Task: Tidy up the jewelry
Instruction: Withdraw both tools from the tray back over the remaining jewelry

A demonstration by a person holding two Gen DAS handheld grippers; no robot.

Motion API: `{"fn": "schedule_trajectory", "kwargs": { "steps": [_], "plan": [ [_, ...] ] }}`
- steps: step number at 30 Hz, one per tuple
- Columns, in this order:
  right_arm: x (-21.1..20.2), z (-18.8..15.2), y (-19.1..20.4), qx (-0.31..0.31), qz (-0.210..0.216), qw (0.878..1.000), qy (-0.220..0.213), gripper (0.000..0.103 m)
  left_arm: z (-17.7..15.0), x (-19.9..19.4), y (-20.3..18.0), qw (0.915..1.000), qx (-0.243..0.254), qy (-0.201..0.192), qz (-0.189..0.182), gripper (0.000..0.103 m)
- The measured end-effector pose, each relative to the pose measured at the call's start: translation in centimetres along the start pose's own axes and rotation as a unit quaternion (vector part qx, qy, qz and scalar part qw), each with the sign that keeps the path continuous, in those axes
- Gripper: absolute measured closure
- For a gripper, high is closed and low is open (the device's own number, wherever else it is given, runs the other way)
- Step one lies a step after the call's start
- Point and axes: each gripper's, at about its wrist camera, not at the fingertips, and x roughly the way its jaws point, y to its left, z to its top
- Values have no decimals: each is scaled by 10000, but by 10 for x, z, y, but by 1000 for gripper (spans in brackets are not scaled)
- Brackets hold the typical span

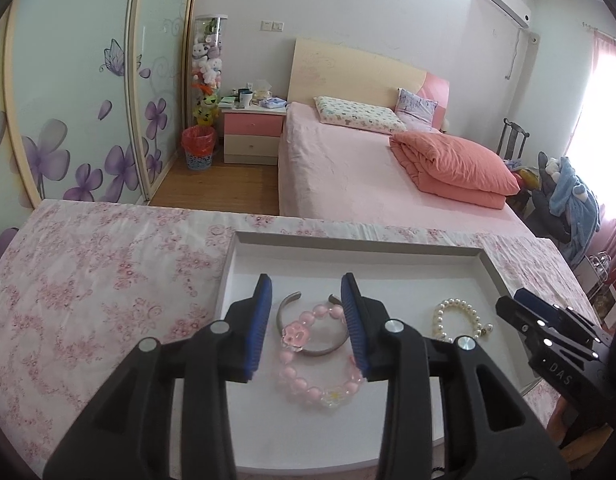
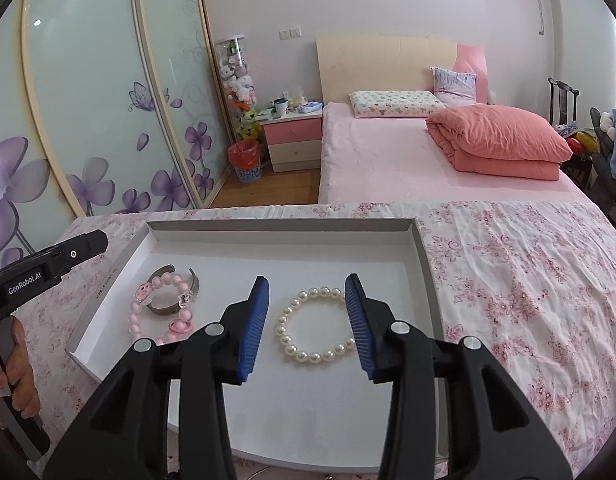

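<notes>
A white shallow tray (image 1: 348, 242) (image 2: 283, 226) lies on a floral cloth. In it lie a grey metal cuff (image 1: 328, 350) (image 2: 163, 307), a pink bead bracelet (image 1: 308, 390) (image 2: 141, 326) overlapping the cuff, and a pearl bracelet (image 1: 454, 318) (image 2: 314, 356). My left gripper (image 1: 307, 290) is open above the cuff and pink bracelet, holding nothing. My right gripper (image 2: 306, 290) is open above the pearl bracelet, holding nothing; it also shows in the left wrist view (image 1: 548, 332).
The floral cloth (image 1: 87, 300) (image 2: 528, 300) covers the table around the tray. Beyond it stand a pink bed (image 1: 368, 176), a nightstand (image 1: 251, 136), a red bin (image 1: 198, 146) and a flowered sliding wardrobe (image 1: 67, 100).
</notes>
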Motion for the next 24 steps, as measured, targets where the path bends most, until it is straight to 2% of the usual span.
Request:
{"fn": "schedule_trajectory", "kwargs": {
  "steps": [7,13,19,24],
  "plan": [
    [-12,-3,2,-21,10,10000,-44,62,-7,-14,2,10000,13,-2,9,66],
    [-33,-15,2,-53,63,9999,-64,62,-25,-35,4,10000,28,28,-63,66],
    [-59,-42,2,-89,122,9999,10,62,-55,-60,3,9996,159,104,-195,66],
    [-70,-68,-4,-26,86,9997,246,62,-82,-79,-1,9991,219,166,-316,60]
  ]
}}
